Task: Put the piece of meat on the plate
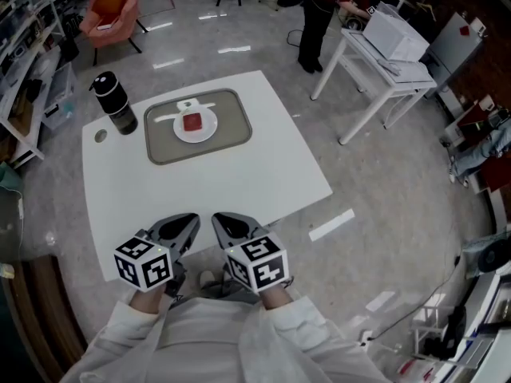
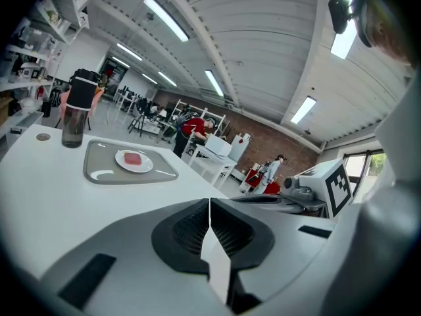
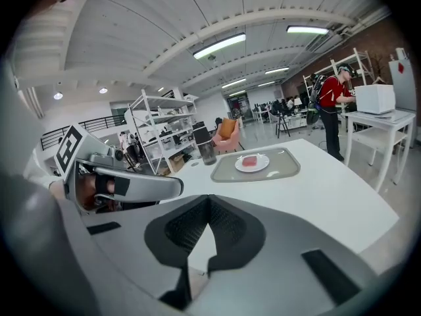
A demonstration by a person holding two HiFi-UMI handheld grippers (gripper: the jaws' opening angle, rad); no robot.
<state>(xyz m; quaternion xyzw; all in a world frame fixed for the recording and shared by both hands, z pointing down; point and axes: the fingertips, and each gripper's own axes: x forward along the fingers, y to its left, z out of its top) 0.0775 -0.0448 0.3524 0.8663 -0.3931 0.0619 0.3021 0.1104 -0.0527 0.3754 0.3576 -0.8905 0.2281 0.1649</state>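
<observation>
Head view: red square piece of meat (image 1: pixel 192 122) lies on the round white plate (image 1: pixel 211 131), centred in the grey tray (image 1: pixel 235 138); task judged complete. Left hand-held gripper (image 1: pixel 192 220) and right hand-held gripper (image 1: pixel 217 219), jaws pressed together on nothing, sit well apart from the tray at the white bench (image 1: pixel 239 182) edge, apparently parked because no grasp is needed.

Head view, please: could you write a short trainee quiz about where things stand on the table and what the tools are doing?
1. True or false: the piece of meat lies on the plate.
2. The plate sits on: A) the bare table, B) the tray, C) the bottle.
3. Fill in: the left tool and the right tool are both ____ and empty.
Key: 1 true; 2 B; 3 shut.
</observation>
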